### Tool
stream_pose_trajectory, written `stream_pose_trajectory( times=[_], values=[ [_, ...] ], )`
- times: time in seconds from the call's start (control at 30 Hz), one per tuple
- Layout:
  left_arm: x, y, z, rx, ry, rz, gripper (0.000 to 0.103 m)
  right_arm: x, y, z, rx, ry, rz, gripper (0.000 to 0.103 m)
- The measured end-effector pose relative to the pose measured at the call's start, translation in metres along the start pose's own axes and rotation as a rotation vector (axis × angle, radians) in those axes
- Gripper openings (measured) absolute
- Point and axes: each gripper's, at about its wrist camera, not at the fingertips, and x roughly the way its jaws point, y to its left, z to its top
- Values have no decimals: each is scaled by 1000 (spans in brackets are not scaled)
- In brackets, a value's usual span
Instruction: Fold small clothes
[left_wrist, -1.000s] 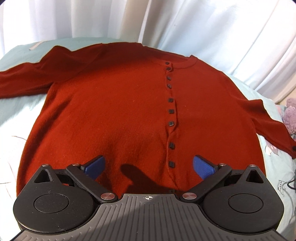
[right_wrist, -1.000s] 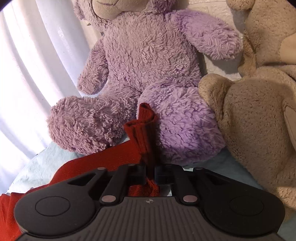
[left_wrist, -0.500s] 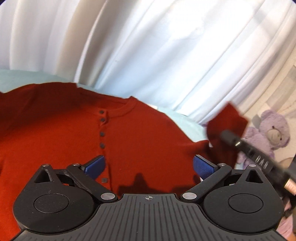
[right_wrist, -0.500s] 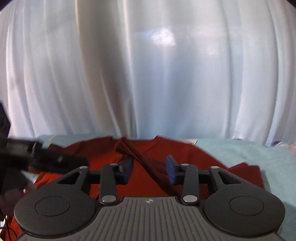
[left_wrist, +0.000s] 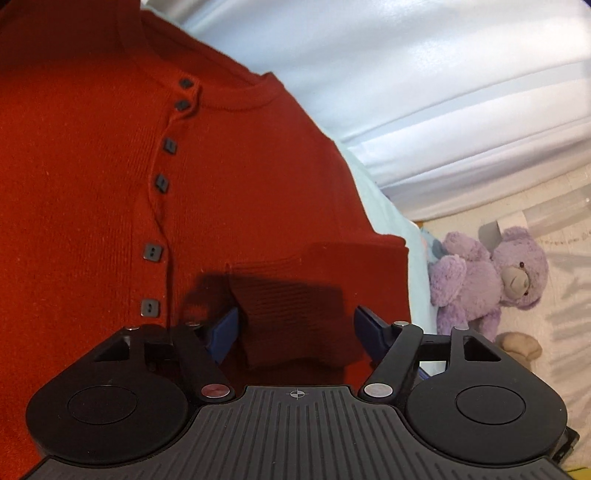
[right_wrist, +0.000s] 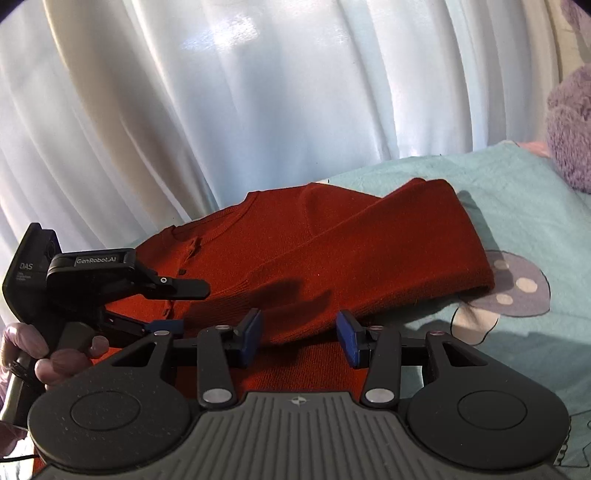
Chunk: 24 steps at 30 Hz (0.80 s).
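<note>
Buttons show only from the left gripper; both grippers gape over the cardigan.

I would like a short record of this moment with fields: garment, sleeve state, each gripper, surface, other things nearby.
garment: red cardigan, buttoned, lying front up
sleeve: right sleeve folded across the body, cuff on the chest
left gripper: open, its blue pads on either side of the cuff, not closed on it
right gripper: open, just above the folded sleeve
surface: light teal sheet with a mushroom print
nearby: purple teddy bear, white curtain
</note>
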Motion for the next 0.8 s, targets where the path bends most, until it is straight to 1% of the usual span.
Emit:
stream_pose_trajectory(
  times=[0.03,0.1,0.13,0.17,0.2,0.23,0.27,0.3,0.33,0.37,0.43,0.47,0.5,0.6,0.63,0.7,0.73,0.8],
  values=[
    [3,1,1,-5,-1,-12,64,1,0,-2,11,4,4,44],
    [7,4,5,-28,3,-18,59,3,-1,-5,22,11,12,44],
    [8,6,7,-46,5,-24,53,3,-1,-6,24,14,15,44],
    [11,7,9,-59,5,-29,42,5,1,-6,25,18,16,43],
    [15,9,11,-67,12,-19,33,7,1,-5,26,20,13,43],
    [19,10,13,-73,20,0,7,10,1,-4,30,22,8,42],
    [22,8,14,-62,27,13,7,15,0,-1,33,27,5,41],
    [20,4,15,-36,16,25,6,16,-1,1,35,26,3,41],
    [15,-2,17,-4,-4,29,6,17,-1,4,35,20,-2,41],
    [7,-10,20,34,-30,18,6,18,-2,7,32,15,-8,41],
    [-17,-27,29,114,-87,-1,6,20,-4,13,20,5,-25,41],
    [-32,-37,35,166,-121,9,6,21,-6,16,18,1,-34,41],
    [-48,-44,40,219,-160,35,6,22,-7,19,18,0,-39,41],
    [-86,-46,55,327,-271,150,6,28,-11,25,36,1,-48,41],
    [-95,-40,61,342,-308,221,6,30,-12,26,45,6,-43,41],
    [-105,-20,71,329,-345,366,6,36,-13,28,70,22,-19,41],
    [-108,-7,75,300,-344,409,6,39,-13,28,82,32,-3,41],
    [-108,23,83,218,-325,451,6,46,-11,29,100,53,17,41]
  ],
)
